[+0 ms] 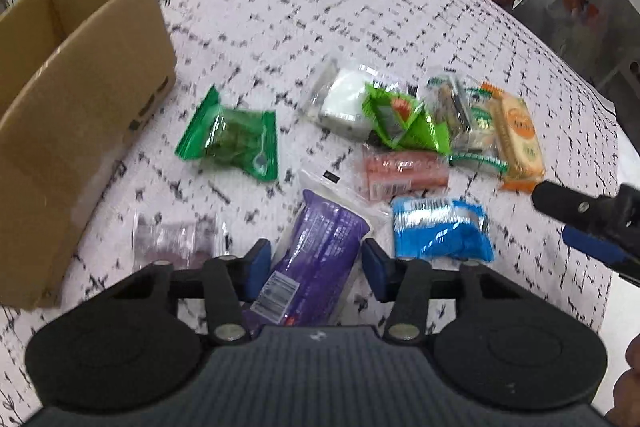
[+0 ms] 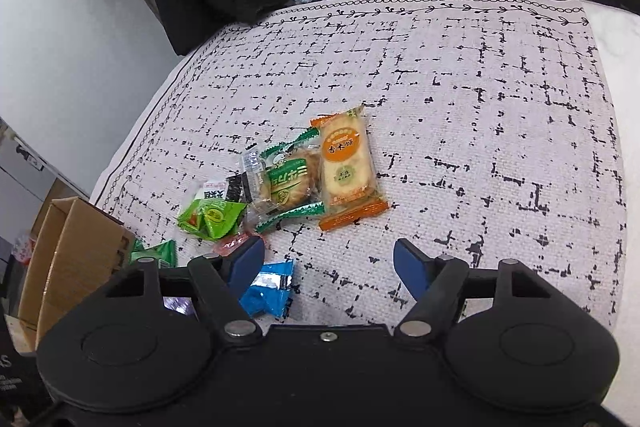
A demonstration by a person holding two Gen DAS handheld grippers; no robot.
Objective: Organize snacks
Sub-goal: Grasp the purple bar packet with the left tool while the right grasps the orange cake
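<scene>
Snacks lie scattered on the tablecloth point(image 2: 460, 75). My left gripper point(image 1: 316, 269), jaws released, straddles a purple packet point(image 1: 316, 259), unseen from the right, whose gripper point(image 2: 330, 265) gapes empty near an orange cracker pack point(image 2: 348, 167), characters possibly "香米饼".

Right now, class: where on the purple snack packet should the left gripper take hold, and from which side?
Grip the purple snack packet across its narrow middle, coming from above. It lies flat and elongated, its long axis running between the open left gripper fingers, so the long edges face the fingers.
</scene>
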